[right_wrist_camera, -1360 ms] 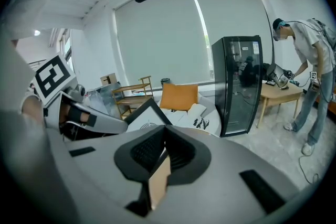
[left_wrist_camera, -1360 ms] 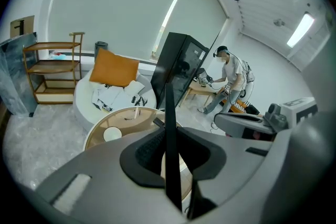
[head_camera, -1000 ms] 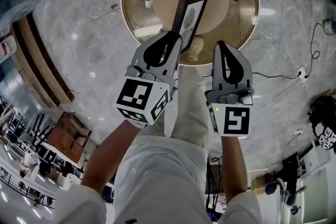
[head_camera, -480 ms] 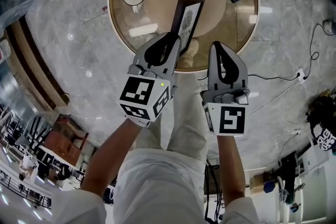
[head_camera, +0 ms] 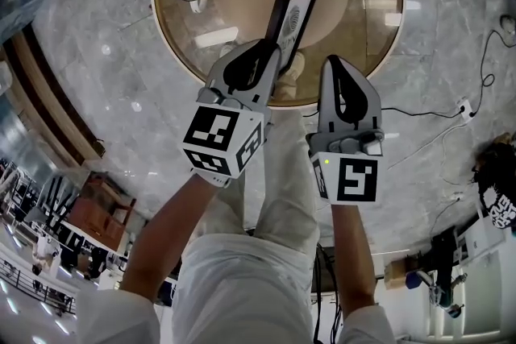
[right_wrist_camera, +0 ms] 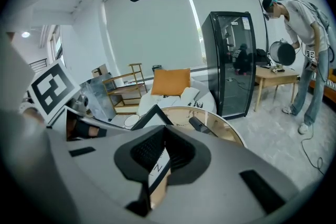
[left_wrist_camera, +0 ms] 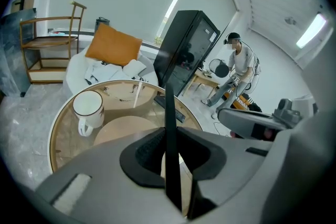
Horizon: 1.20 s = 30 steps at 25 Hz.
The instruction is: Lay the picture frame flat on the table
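Barely shifted since 1 s ago | pinching upright picture frame (head_camera: 294,12) edge with left gripper (head_camera: 260,52) | right gripper (head_camera: 339,64) slightly spread, empty | tipping flat onto table (head_camera: 201,20) still ahead, 0 of 1 done

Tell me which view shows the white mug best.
The left gripper view: the mug stands side-on there on the round table, its body, rim and handle all clear. The head view shows only its round top and a bit of handle from above. The right gripper view gives at most a pale sliver.
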Available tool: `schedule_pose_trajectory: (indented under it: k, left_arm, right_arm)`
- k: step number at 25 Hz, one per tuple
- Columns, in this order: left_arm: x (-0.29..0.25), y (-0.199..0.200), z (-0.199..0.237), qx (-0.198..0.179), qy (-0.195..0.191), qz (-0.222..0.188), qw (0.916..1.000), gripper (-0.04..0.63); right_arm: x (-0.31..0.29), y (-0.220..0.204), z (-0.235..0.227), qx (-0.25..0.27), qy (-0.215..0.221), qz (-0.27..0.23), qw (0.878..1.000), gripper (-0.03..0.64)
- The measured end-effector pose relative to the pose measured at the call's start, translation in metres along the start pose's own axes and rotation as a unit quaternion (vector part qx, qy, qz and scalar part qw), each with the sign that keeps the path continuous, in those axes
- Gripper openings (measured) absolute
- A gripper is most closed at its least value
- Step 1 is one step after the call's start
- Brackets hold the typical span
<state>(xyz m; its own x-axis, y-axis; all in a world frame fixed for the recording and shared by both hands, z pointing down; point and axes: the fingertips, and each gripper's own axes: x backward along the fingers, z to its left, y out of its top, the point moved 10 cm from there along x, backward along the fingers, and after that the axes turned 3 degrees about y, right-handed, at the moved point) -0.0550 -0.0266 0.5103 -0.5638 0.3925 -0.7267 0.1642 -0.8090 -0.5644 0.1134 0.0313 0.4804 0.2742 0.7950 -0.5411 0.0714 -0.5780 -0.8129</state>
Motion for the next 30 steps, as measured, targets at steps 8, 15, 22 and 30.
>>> schedule_pose_trajectory:
  k: [8, 15, 22, 30]
  left_arm:
    - [-0.015, -0.012, 0.004, 0.004, -0.003, 0.002, 1.0, 0.066]
    - [-0.024, -0.021, 0.008, 0.009, -0.001, 0.007, 0.9999, 0.066]
    - [-0.032, -0.025, 0.011, 0.017, -0.001, 0.006, 0.9998, 0.066]
    - [-0.04, -0.024, 0.019, 0.02, 0.002, 0.003, 0.9998, 0.066]
  right_arm:
    - [-0.005, -0.013, -0.001, -0.007, -0.003, 0.005, 1.0, 0.006]
    - [-0.008, -0.021, 0.0, -0.009, -0.001, 0.014, 1.0, 0.006]
    - [-0.013, -0.028, 0.0, -0.009, 0.0, 0.021, 1.0, 0.006]
    - [-0.02, -0.032, 0.004, -0.008, 0.003, 0.026, 1.0, 0.006]
